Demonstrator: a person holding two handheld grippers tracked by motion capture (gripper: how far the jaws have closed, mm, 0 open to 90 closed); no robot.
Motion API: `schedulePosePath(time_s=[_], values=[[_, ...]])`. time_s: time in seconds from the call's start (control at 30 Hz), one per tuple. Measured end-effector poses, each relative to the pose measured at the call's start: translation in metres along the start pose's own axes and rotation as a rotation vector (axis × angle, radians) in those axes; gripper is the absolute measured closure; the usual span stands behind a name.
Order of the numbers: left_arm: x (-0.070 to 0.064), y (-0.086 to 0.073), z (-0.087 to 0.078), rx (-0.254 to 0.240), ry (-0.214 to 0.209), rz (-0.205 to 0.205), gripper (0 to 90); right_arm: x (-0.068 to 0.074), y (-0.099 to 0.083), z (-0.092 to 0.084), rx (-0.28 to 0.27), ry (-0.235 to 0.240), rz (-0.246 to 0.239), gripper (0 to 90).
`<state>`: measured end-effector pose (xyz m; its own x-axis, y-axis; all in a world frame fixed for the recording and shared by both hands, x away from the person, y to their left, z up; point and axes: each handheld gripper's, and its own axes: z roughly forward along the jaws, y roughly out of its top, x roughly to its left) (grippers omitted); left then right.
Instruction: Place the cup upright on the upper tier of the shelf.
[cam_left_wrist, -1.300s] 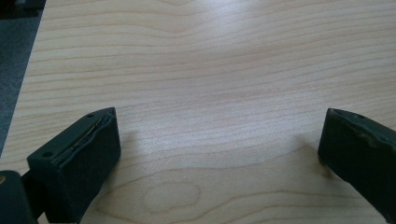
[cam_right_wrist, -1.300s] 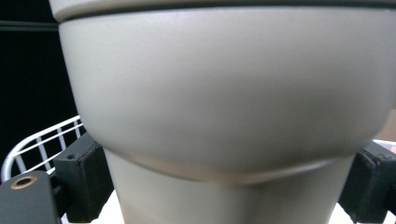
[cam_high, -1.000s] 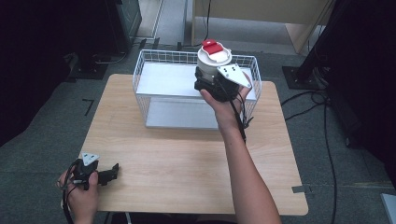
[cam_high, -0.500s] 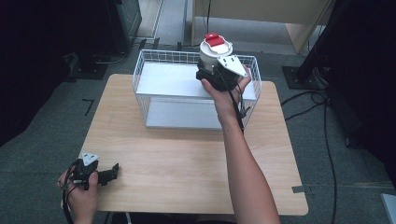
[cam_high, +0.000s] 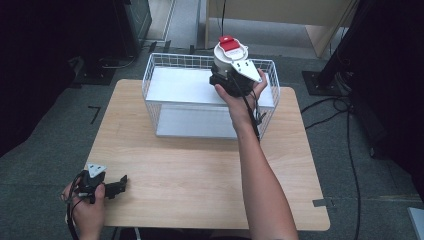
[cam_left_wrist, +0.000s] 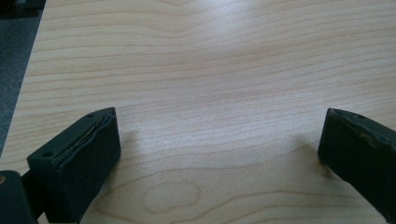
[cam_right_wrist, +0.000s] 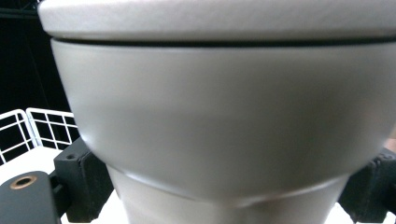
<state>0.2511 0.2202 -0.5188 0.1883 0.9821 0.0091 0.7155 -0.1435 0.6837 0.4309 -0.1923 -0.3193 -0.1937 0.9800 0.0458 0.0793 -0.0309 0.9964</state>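
White jar, red lid tab; white wire basket; light wood-grain table; black gripper jaws.

Smooth matt plastic cup, wooden table

— On the table?
— Wire basket toward the far edge; left gripper near the front left corner.
— Above the basket's far right part?
— Container, between the right gripper's jaws.
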Motion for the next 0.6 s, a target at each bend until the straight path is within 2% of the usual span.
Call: schedulePosePath(time_s=[0.13, 0.2, 0.37, 0.47, 0.53, 0.6], values=[[0.0000, 0.0000, 0.0000, 0.000, 0.000, 0.000, 0.0, -0.0010, 0.0005, 0.0007, 0.009, 0.004, 0.004, 8.9], [0.0000, 0.0000, 0.0000, 0.000, 0.000, 0.000, 0.0, -0.0025, 0.0016, 0.0015, 0.022, 0.006, 0.023, 8.9], [0.0000, 0.0000, 0.0000, 0.000, 0.000, 0.000, 0.0, -0.0012, 0.0040, 0.0023, 0.047, 0.002, 0.008, 8.6], [0.0000, 0.0000, 0.0000, 0.000, 0.000, 0.000, 0.0, -0.0037, 0.0052, 0.0019, 0.059, 0.018, 0.029, 8.1], [0.0000, 0.0000, 0.0000, 0.000, 0.000, 0.000, 0.0, -0.0043, 0.0054, 0.0013, 0.067, 0.030, 0.037, 3.1], [0.0000, 0.0001, 0.0000, 0.000, 0.000, 0.000, 0.0, -0.0039, 0.0056, 0.0006, 0.074, 0.029, 0.024, 1.1]])
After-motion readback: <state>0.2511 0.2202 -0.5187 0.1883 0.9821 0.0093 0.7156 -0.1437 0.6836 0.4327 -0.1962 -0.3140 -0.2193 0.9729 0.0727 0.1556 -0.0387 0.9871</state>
